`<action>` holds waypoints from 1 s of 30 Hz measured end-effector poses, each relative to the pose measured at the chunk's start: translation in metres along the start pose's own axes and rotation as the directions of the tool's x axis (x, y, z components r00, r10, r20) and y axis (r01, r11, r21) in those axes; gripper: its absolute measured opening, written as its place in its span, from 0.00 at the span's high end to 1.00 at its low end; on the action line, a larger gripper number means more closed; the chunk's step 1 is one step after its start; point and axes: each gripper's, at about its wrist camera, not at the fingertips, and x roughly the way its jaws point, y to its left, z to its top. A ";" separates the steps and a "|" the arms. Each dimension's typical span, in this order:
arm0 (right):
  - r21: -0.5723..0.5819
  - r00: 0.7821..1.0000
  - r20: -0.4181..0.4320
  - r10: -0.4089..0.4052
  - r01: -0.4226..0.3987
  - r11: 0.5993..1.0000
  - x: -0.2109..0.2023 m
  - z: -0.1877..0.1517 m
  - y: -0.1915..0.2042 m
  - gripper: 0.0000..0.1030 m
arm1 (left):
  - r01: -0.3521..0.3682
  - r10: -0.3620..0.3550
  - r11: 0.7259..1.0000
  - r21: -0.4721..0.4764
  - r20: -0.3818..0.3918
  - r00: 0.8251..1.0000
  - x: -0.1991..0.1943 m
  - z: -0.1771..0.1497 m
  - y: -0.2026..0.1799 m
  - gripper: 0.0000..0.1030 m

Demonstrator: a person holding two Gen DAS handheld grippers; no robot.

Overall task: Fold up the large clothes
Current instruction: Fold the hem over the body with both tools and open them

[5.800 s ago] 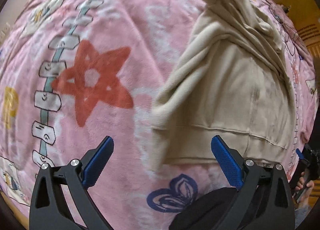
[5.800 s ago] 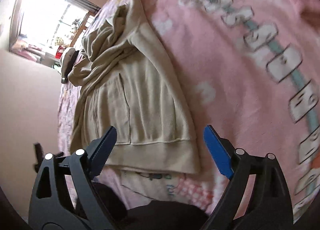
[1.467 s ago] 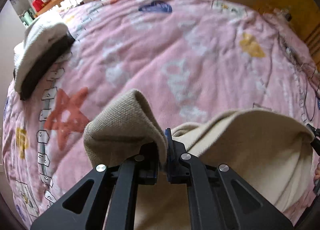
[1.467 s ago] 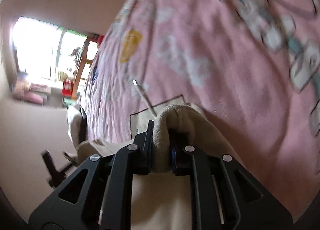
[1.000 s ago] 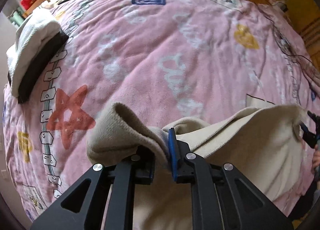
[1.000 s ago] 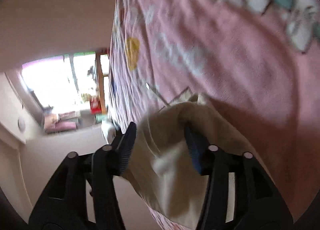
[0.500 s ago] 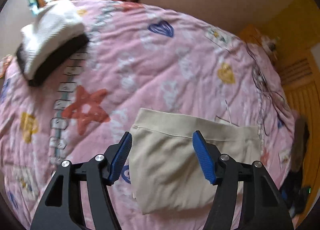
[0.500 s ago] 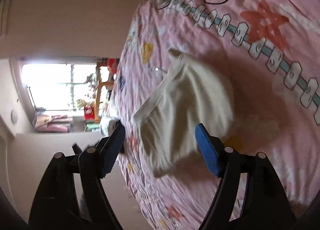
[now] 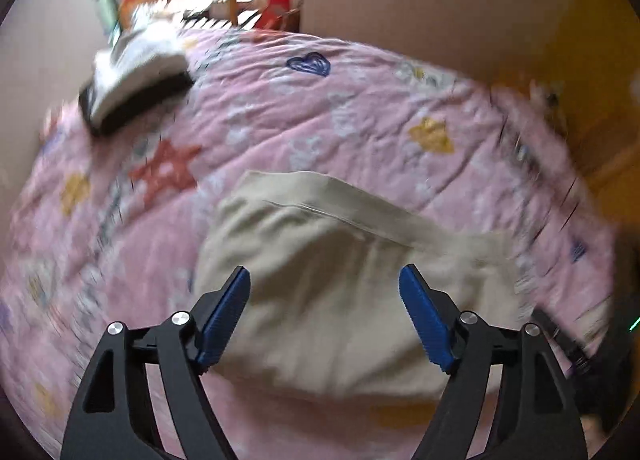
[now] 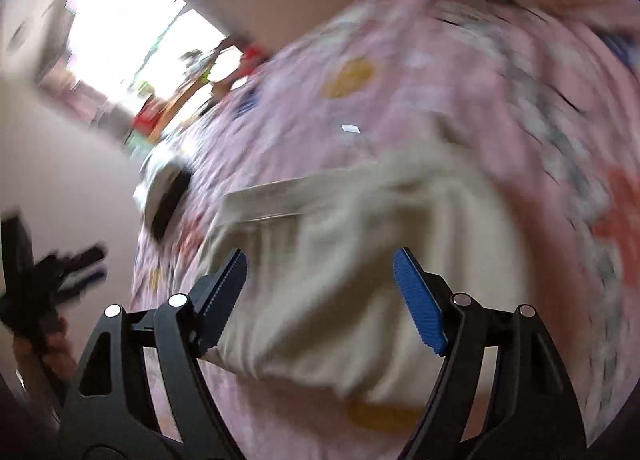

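Beige knit fabric, thick and soft like a sweatshirt (image 9: 332, 292), is seen in the left wrist view lying folded into a rough rectangle on the near middle of a pink printed bedspread (image 9: 360, 107), its ribbed hem band along the far edge. The left gripper (image 9: 325, 316) hangs above it with the jaws spread wide; they have just been opening, and nothing is pinched between them. A folded white and dark pile (image 9: 136, 79) rests at the far left of the bed, well apart from the garment.

In the blurred right wrist view the same sweatshirt (image 10: 340, 280) lies below the right gripper (image 10: 320, 300), whose jaws are likewise parted wide and have just been opening, the cloth clear of the pads.

The garment is judged limp, fairly light and not fragile; it will sag and slide out of shape if lifted by one point. It is best taken at two corners of the hem band, where the doubled cloth gives a firm bite.
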 end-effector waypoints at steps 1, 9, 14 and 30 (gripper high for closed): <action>-0.062 1.000 -0.022 -0.011 0.010 0.998 0.017 -0.002 0.013 0.28 | -0.009 0.010 0.999 0.047 -0.021 1.000 0.012 0.002 -0.003 0.16; -0.212 0.976 -0.061 -0.207 0.190 0.959 0.126 -0.048 0.025 0.74 | -0.094 0.102 0.986 0.138 -0.052 0.993 0.113 -0.003 -0.014 0.09; -0.163 0.968 -0.033 -0.248 0.240 0.957 0.141 -0.068 0.013 0.75 | -0.157 0.164 0.985 0.066 -0.131 0.978 0.185 -0.040 -0.009 0.09; -0.074 0.903 -0.021 -0.429 0.427 0.901 0.159 -0.078 0.021 0.82 | -0.108 0.111 0.994 0.027 -0.155 0.982 0.231 -0.058 0.011 0.06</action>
